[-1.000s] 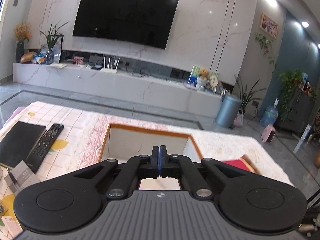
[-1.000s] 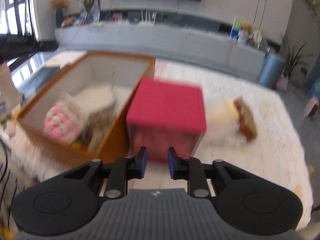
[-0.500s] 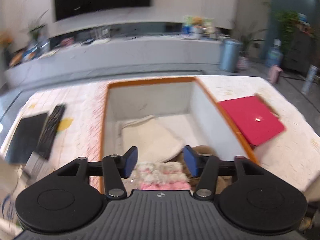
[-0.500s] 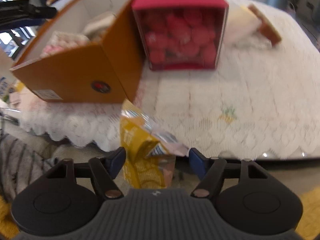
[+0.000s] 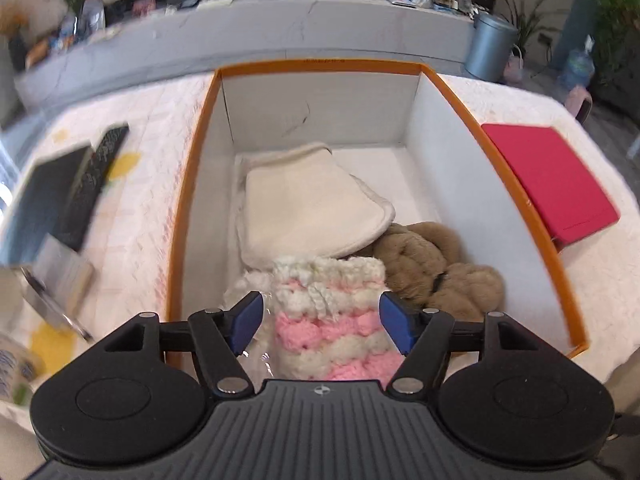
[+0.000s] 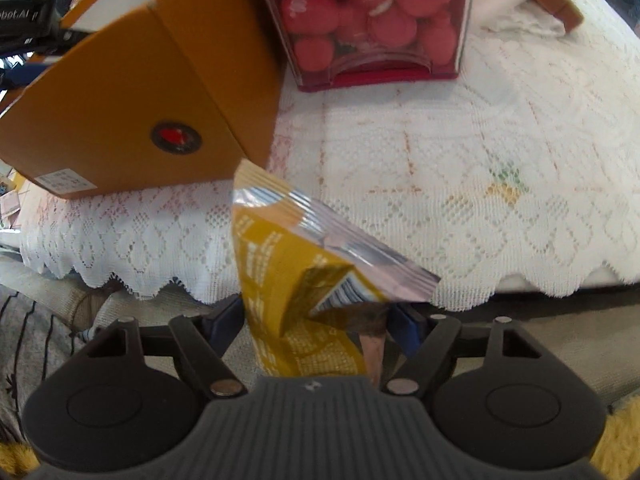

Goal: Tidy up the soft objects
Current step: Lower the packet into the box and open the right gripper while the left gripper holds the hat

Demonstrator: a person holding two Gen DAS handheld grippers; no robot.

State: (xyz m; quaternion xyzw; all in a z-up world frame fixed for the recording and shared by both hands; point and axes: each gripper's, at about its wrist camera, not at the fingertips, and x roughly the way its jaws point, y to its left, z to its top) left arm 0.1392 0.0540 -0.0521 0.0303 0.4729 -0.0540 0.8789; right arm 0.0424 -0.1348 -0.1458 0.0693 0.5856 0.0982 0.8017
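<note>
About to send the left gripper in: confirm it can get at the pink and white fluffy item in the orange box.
Probably yes. The left gripper is open with a finger on either side of the pink and white fluffy item, and the orange box has no lid.

The orange box [image 5: 496, 184], open-topped and white inside, holds a folded cream cloth [image 5: 308, 208] at its middle, a tan plush [image 5: 432, 268] at the near right touching the cloth's edge, and a fluffy pink-and-white striped knit [image 5: 332, 312] against the near wall, overlapping the cloth.
</note>
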